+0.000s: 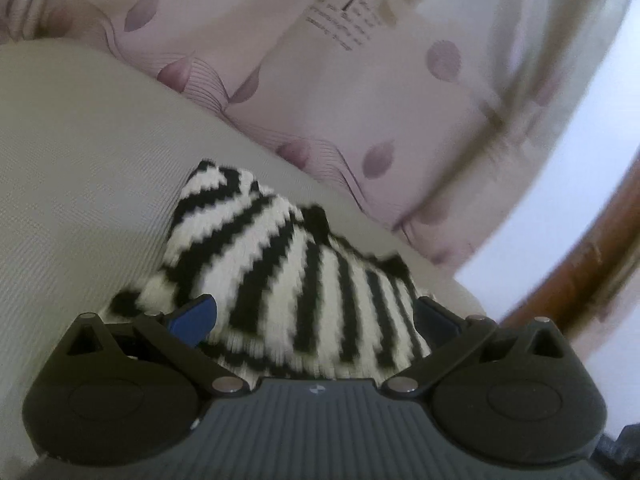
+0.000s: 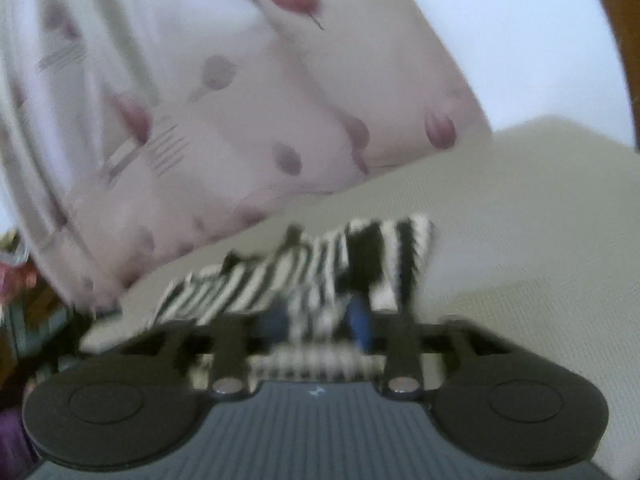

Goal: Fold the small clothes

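A small black-and-white striped knitted garment [image 1: 280,248] lies bunched on a beige bed surface [image 1: 80,160]. My left gripper [image 1: 312,316] is open wide, and the garment bulges up between its blue pads [image 1: 192,316] without being pinched. The right wrist view is blurred. There the same garment [image 2: 384,256] stretches across the beige surface [image 2: 520,220]. My right gripper [image 2: 318,320] has its blue fingers [image 2: 360,320] apart, with striped cloth showing between them. I see no pad pressing on it.
A pale pink floral pillow or quilt [image 1: 360,80] [image 2: 240,100] lies just beyond the garment. A brown wooden frame [image 1: 580,272] curves along the right edge before a white wall. Colourful clutter [image 2: 24,280] sits at the far left of the right wrist view.
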Action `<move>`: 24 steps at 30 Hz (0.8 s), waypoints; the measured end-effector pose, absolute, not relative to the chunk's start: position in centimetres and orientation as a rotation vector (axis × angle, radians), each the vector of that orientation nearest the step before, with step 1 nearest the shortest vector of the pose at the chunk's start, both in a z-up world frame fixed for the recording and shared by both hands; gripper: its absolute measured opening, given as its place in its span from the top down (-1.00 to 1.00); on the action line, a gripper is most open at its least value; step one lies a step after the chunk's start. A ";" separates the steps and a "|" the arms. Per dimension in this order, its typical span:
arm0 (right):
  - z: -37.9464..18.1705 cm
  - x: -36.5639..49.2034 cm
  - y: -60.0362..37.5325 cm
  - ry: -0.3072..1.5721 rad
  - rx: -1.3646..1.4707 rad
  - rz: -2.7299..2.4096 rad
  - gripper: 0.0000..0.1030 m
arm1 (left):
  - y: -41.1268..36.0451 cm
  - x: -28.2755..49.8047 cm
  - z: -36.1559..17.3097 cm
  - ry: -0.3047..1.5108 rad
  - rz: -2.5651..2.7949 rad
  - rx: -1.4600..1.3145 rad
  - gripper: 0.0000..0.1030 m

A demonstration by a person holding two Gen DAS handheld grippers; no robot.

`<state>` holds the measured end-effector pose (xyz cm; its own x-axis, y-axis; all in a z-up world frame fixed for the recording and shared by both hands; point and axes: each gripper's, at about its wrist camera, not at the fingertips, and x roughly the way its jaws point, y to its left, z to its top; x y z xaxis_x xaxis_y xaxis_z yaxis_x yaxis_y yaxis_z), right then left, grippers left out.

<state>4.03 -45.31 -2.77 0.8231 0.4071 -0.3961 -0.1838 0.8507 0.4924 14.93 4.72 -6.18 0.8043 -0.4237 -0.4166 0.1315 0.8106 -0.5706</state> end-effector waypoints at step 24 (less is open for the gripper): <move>-10.0 -11.7 -43.3 0.602 0.617 0.361 0.42 | 11.8 -2.1 -8.4 0.612 -0.365 -0.553 -0.94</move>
<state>-11.70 -43.28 -9.97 0.7710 0.4836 -0.4143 -0.1383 0.7622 0.6323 -2.10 11.83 -8.39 0.7631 -0.4754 -0.4378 0.1596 0.7950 -0.5852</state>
